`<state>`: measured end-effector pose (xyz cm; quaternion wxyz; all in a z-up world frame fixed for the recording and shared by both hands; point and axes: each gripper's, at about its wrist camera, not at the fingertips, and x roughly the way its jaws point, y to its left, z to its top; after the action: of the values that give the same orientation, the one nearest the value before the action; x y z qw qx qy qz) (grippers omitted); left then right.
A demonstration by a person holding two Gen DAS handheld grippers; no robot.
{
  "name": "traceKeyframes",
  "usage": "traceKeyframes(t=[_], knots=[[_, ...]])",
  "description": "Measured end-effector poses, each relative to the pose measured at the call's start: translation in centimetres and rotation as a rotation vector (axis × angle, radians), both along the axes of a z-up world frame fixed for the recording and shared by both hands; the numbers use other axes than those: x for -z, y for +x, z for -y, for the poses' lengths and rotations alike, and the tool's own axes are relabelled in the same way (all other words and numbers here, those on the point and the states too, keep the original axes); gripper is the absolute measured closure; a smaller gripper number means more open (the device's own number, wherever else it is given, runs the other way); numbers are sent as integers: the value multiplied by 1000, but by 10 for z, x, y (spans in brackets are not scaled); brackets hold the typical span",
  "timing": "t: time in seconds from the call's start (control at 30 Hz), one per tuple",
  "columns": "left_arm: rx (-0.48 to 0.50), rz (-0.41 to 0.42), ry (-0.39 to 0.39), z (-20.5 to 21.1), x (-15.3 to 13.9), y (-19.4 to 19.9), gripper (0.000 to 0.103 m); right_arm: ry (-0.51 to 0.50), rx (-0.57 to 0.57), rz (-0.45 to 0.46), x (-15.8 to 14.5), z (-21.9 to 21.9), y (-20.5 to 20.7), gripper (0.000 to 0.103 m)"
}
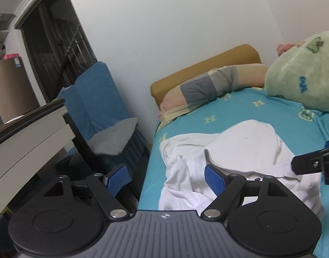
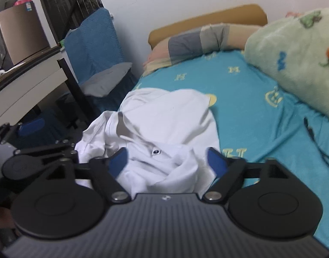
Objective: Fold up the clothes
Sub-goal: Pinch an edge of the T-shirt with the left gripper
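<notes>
My left tool [image 1: 166, 179] spread wide, nothing between its blue pads, my right tool [image 2: 167, 161] likewise parted, empty, its tip at three o'clock of my left view

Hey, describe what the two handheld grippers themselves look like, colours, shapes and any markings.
Both match: the left gripper and right gripper have matte black linkage arms on silver pivot pins, two round black discs, a ribbed grey body bearing a small round emblem, and blue textured finger pads. No cables or sleeves show.
</notes>
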<state>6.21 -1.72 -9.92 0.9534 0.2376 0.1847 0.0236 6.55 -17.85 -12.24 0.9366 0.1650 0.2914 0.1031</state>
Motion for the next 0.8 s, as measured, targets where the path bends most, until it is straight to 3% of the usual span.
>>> traceKeyframes(t=[0.23, 0.47, 0.57, 0.63, 0.73, 0.77, 0.8], knots=[[92, -36, 111, 15, 21, 9, 27, 50, 4, -99, 22, 0, 21, 26], [107, -57, 222, 35, 48, 46, 29, -114, 20, -51, 33, -8, 40, 26], [101, -69, 284, 39, 59, 73, 32, -116, 41, -71, 39, -2, 42, 26], [88, -114, 281, 37, 64, 93, 38, -99, 53, -82, 41, 2, 43, 26], [62, -175, 169, 22, 61, 115, 66, -77, 58, -69, 38, 4, 42, 26], [36, -190, 101, 14, 56, 120, 86, -69, 54, -63, 36, 4, 42, 26], [16, -200, 25, 5, 50, 122, 98, -56, 49, -56, 35, 3, 42, 26]])
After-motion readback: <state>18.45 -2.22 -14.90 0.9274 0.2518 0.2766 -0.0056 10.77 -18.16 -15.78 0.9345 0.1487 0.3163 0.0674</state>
